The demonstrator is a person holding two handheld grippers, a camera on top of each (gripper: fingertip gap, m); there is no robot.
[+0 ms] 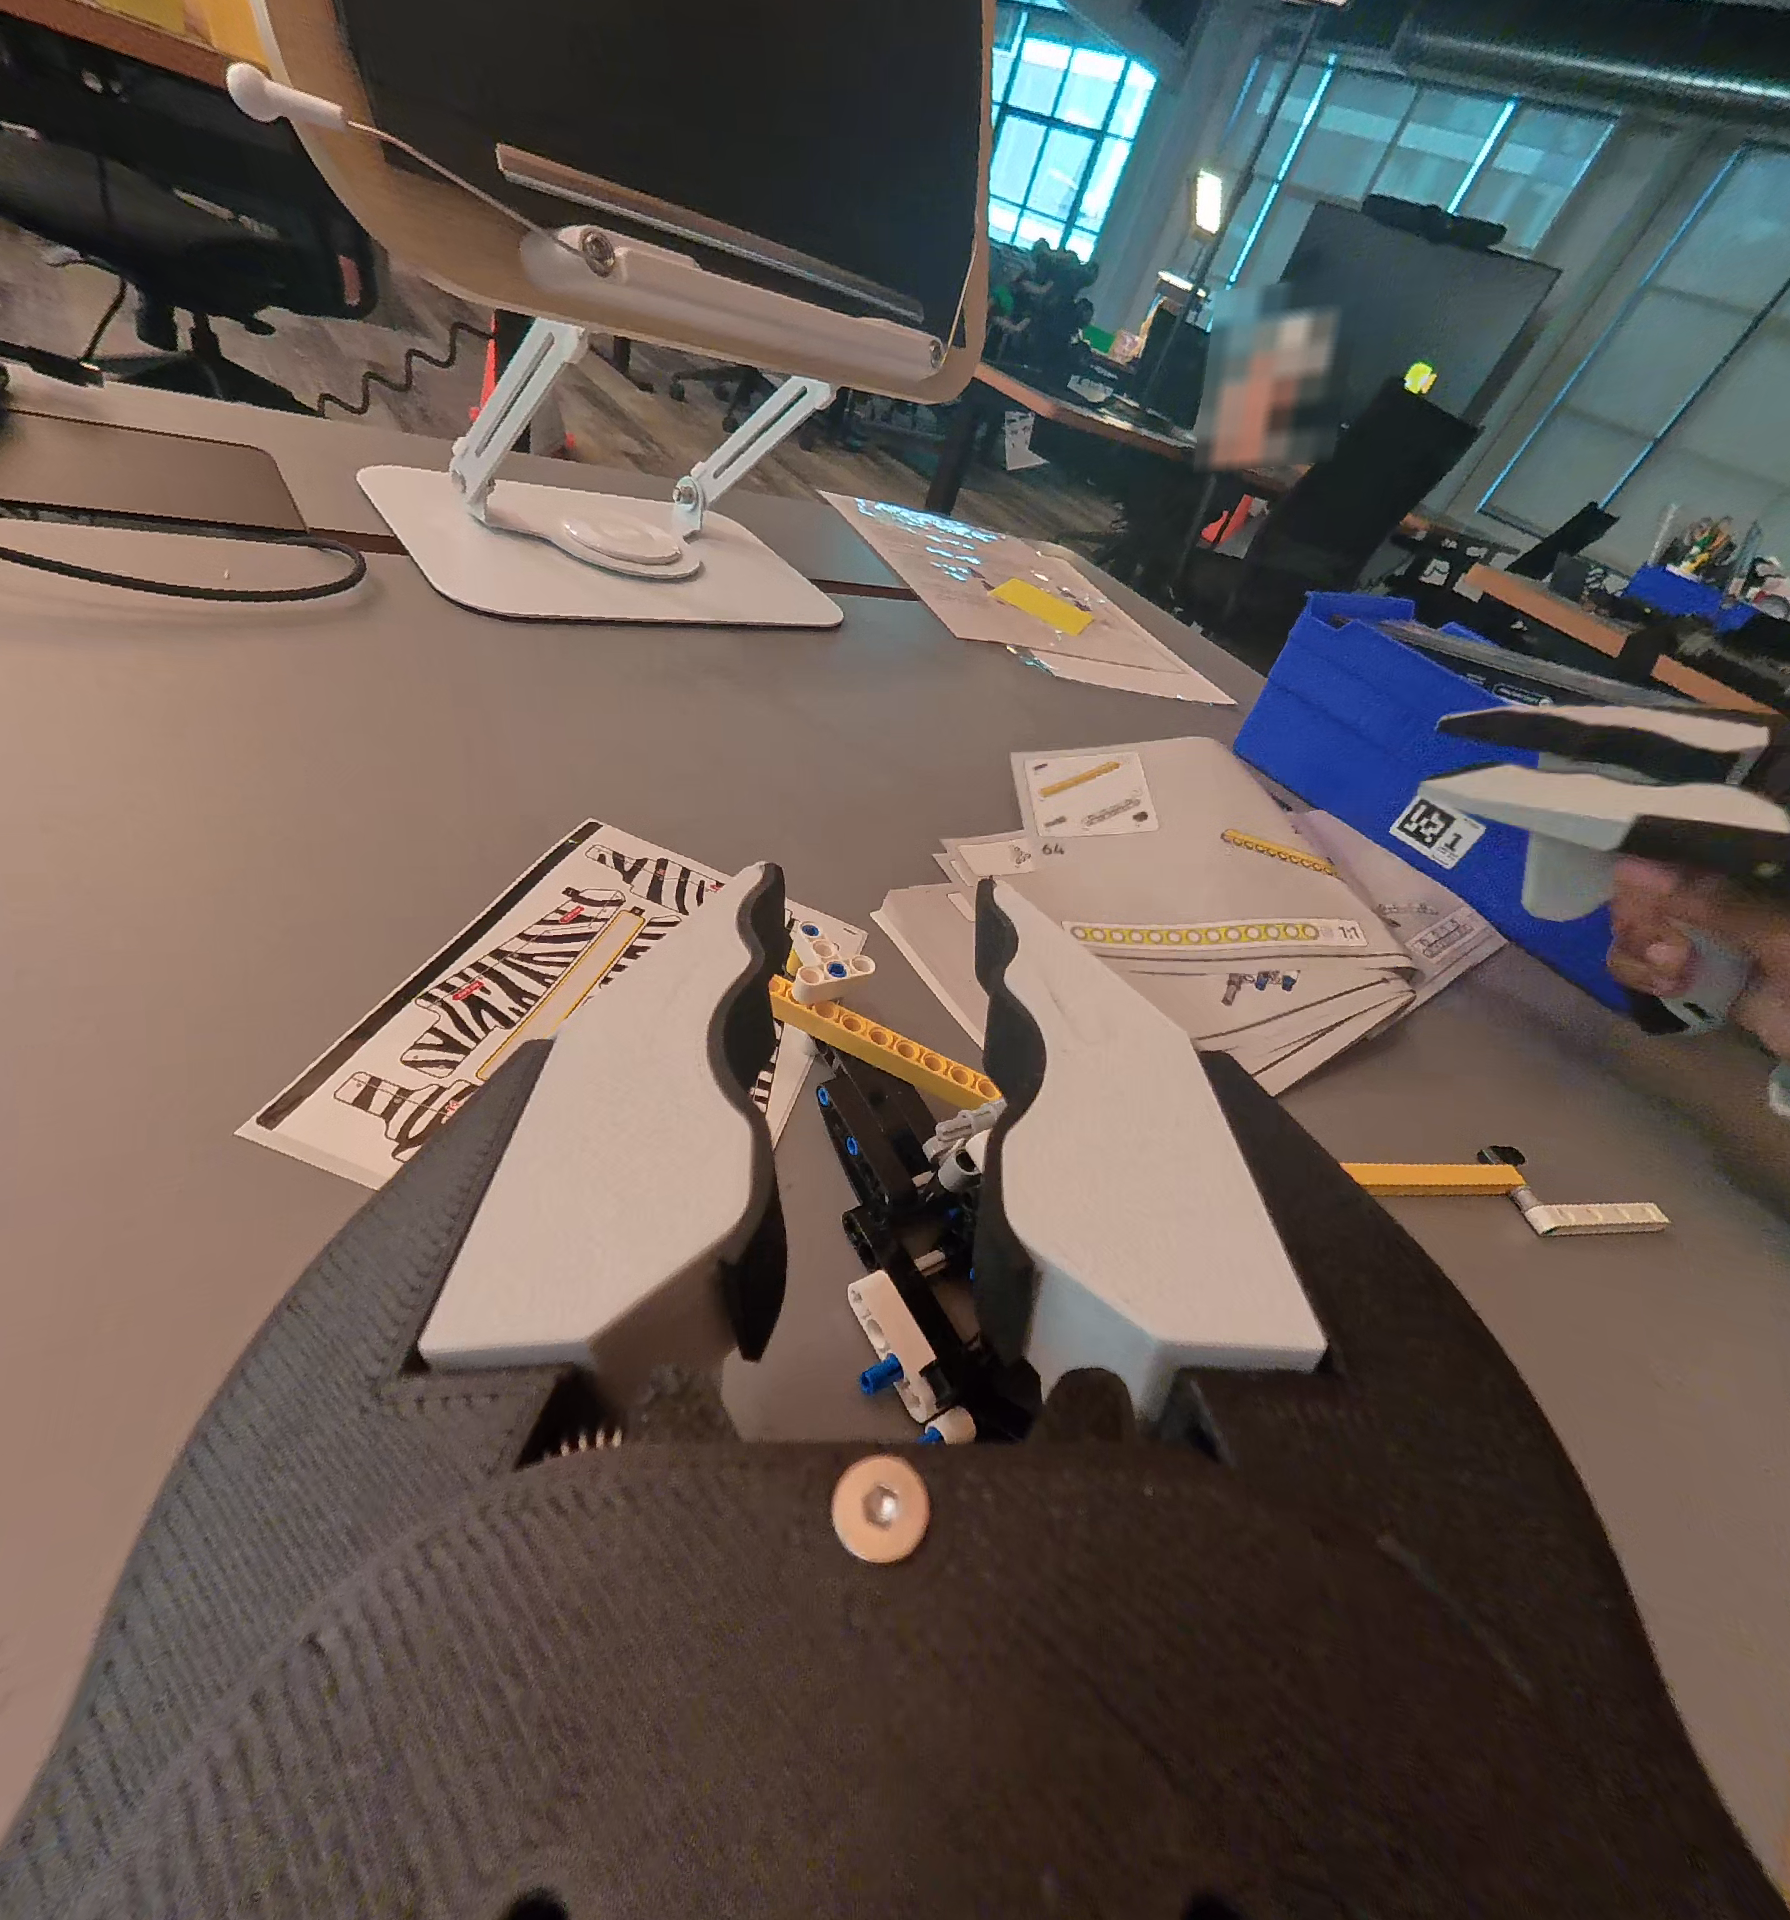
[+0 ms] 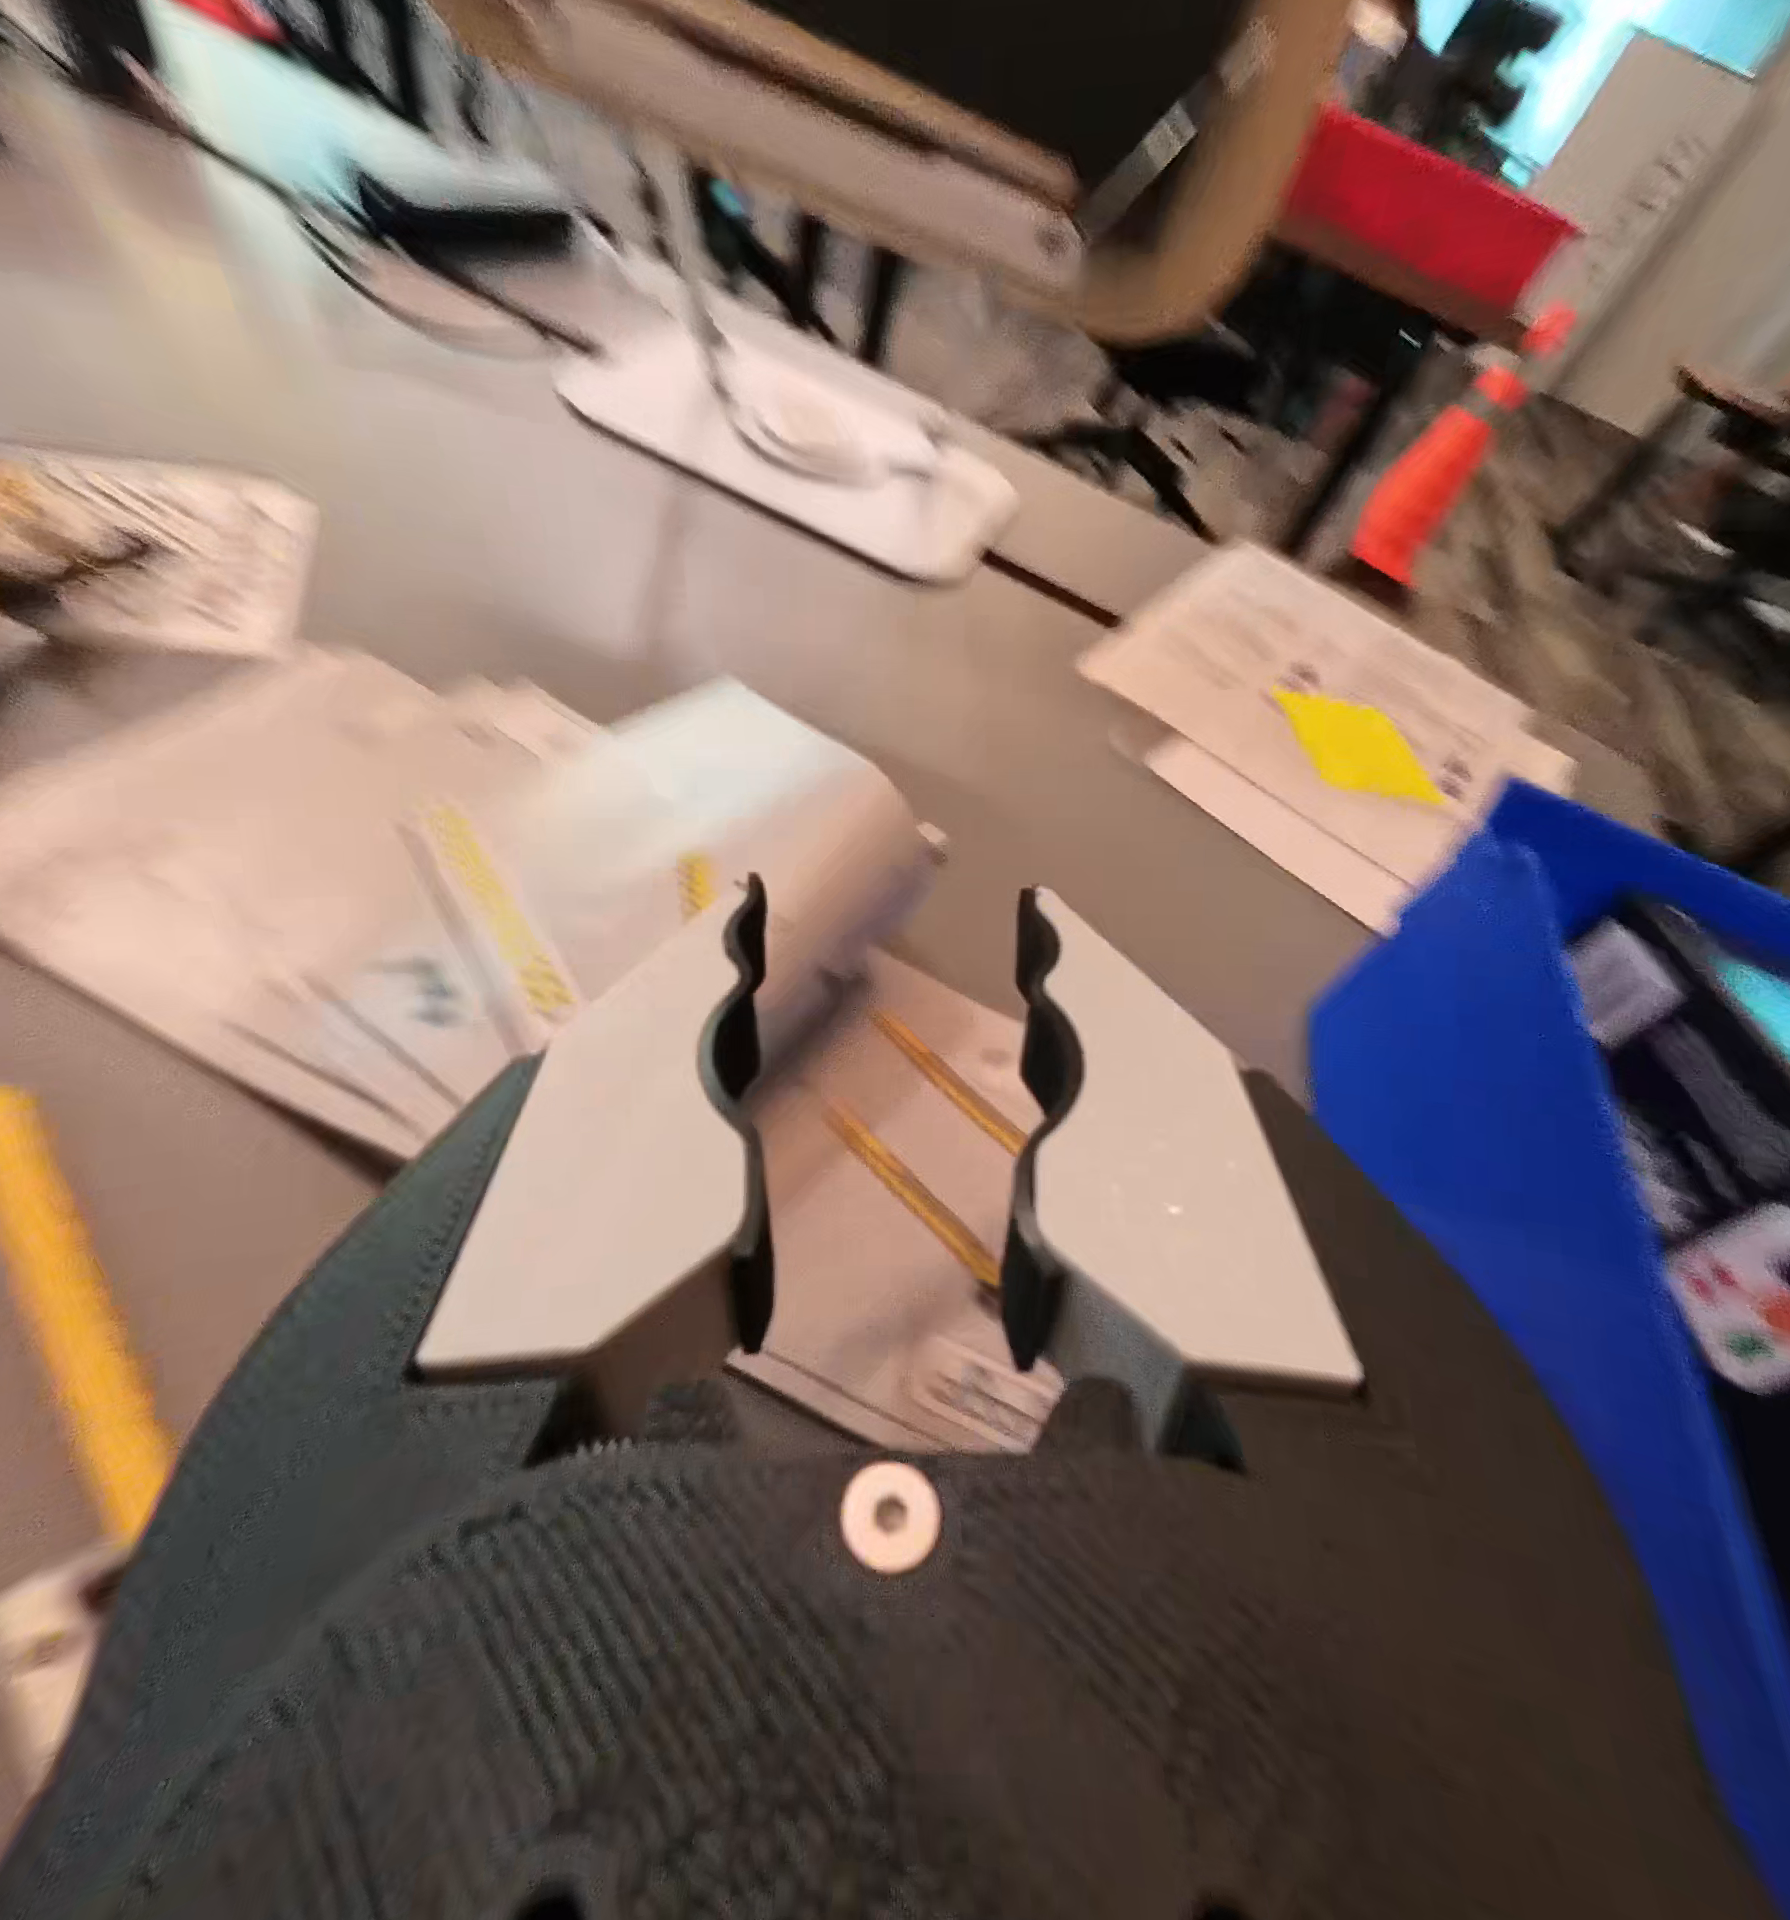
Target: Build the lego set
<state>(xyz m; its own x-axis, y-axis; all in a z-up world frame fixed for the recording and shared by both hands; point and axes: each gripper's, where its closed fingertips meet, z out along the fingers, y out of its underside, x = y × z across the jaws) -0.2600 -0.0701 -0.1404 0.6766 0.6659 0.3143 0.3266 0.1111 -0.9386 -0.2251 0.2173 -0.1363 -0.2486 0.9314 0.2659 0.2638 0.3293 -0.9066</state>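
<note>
Item: black-and-yellow plastic lego assembly on grey bench, beside open instruction booklet | left gripper jaws spread astride it, not pinching | right gripper jaws spread, empty, above booklet | handling: light, rigid, pin joints likely separable; grip black beam core.

Yellow beam, blue bin, zebra-striped b/w sticker sheet

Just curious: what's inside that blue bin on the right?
The blue bin holds dark and pale items, too blurred to identify, plus a white card with coloured marks. Its near wall hides the rest.
</note>
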